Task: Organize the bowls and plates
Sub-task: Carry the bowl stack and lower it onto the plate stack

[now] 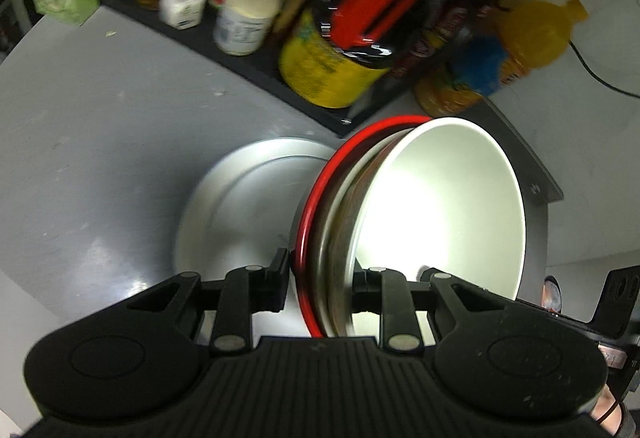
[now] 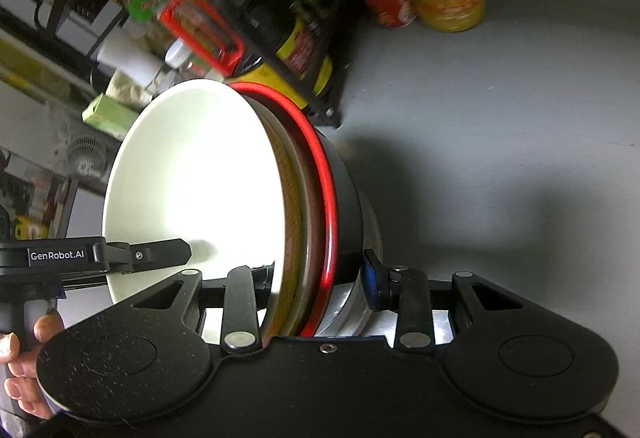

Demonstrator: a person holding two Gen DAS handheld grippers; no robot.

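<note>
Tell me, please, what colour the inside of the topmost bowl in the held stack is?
White: the topmost bowl is plain glossy white inside, clearest in the right wrist view.

A nested stack of bowls [image 1: 400, 222] is tipped on edge above a grey counter: a white bowl [image 2: 192, 190] innermost, a brown-rimmed one next, a red-rimmed black bowl [image 2: 344, 206] outside. A silvery plate [image 1: 240, 206] lies flat beside it.
</note>
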